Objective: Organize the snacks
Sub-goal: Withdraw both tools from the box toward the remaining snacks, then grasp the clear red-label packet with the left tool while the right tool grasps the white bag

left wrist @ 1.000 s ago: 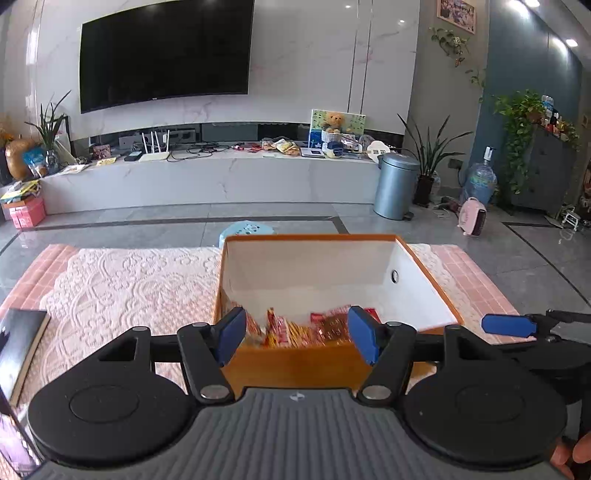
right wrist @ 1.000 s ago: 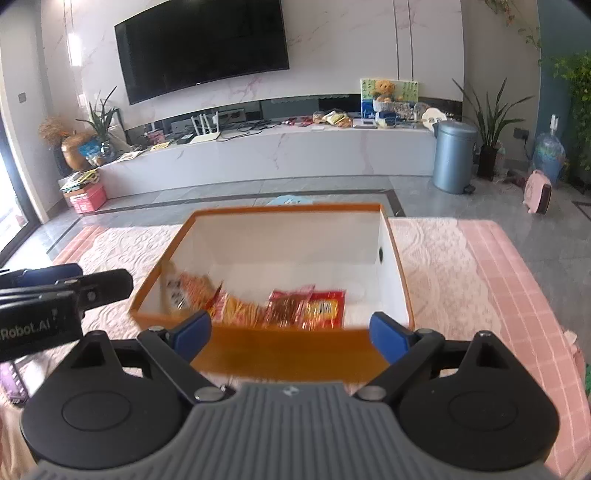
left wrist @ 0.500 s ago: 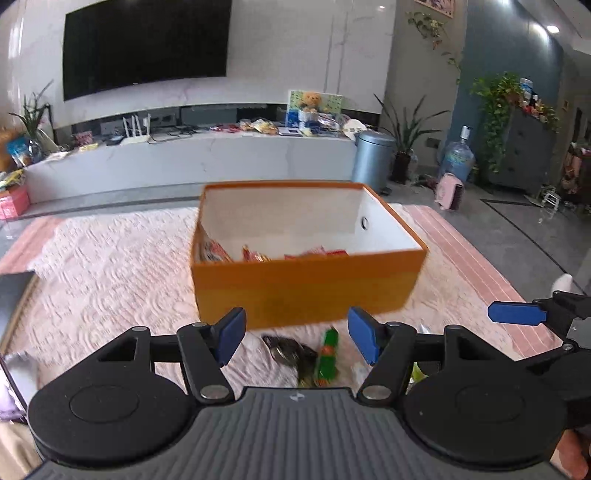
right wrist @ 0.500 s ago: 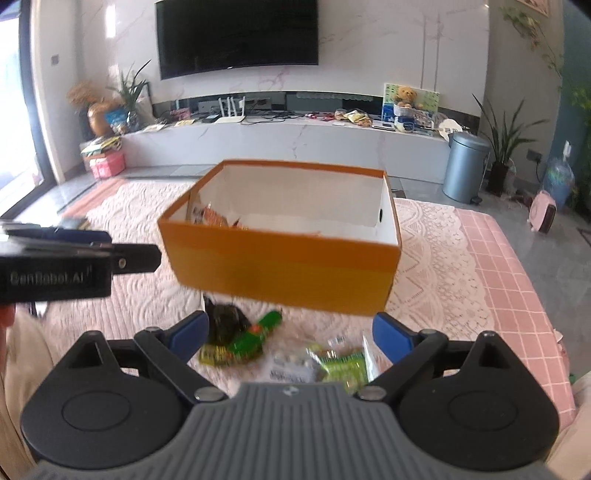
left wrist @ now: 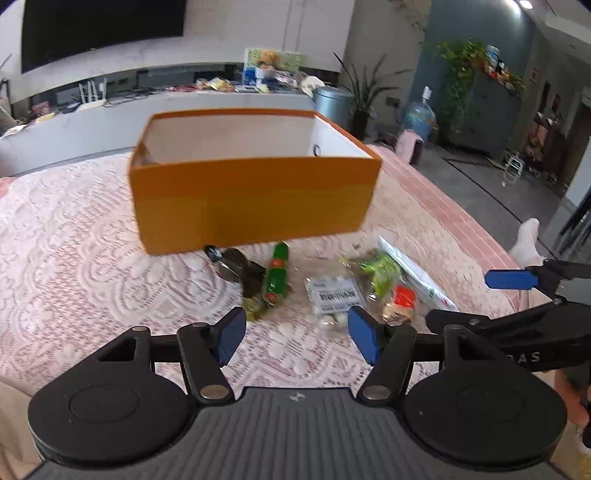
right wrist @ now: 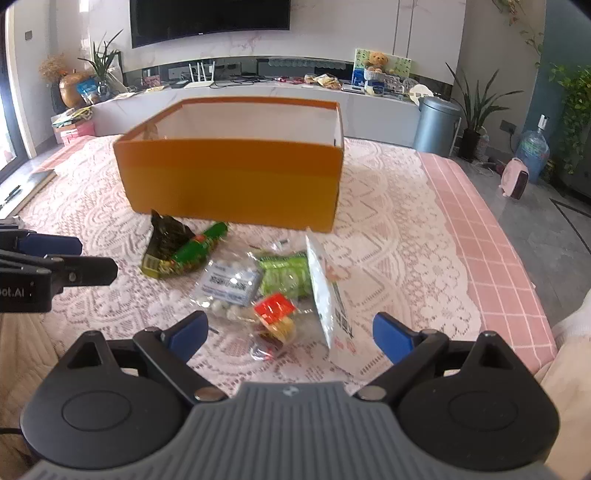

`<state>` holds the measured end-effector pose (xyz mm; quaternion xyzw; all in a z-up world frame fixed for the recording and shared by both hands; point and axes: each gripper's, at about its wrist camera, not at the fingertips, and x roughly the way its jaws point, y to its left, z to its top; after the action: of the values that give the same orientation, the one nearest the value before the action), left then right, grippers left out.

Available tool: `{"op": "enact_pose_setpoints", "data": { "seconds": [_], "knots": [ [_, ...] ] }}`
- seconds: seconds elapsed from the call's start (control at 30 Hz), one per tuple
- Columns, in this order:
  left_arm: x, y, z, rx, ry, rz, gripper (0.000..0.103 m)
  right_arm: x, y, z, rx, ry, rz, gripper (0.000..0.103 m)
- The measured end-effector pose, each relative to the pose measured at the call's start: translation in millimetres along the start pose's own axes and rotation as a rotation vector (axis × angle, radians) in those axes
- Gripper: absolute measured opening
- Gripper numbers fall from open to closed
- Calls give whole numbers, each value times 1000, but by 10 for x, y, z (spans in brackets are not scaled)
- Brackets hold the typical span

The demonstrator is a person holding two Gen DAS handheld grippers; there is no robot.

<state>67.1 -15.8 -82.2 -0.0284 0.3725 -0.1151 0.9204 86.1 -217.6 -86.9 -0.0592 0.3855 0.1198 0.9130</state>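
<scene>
Change: both grippers now sit lower and nearer than a second ago; the box interior is hidden, loose snacks have come into view.
Left gripper: jaws wide, empty.
Right gripper: jaws wide, empty.
Surface: pink lace tablecloth; living room, television at 12 o'clock.
Orange box: open-topped, at 12 o'clock.
Snack packets: scattered just before the box; green, white, red wrappers.

Bare lace tablecloth lies open beside the snack pile; the orange box walls off behind.
</scene>
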Motion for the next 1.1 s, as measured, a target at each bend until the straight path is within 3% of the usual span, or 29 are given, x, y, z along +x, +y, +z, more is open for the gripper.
{"op": "enact_pose_setpoints", "data": {
  "seconds": [0.17,0.37,0.5,0.6,0.83,1.1],
  "knots": [
    [88,-80,-68,-13,13,-32,74,78,-82,-32,36,7,3,93],
    [210,-227,-11,-48,25,-119,71,90,-252,37,63,-14,-28,84],
    [343,-385,-1,-7,40,-172,71,126,-398,56,67,0,-70,67],
    [473,-485,-27,27,74,-199,71,174,-530,25,115,22,-33,60],
    [711,-668,-96,119,91,-188,71,360,-548,50,135,41,65,52],
    [872,-793,-90,193,137,-180,68,565,-426,70,53,75,53,43]
  ]
}}
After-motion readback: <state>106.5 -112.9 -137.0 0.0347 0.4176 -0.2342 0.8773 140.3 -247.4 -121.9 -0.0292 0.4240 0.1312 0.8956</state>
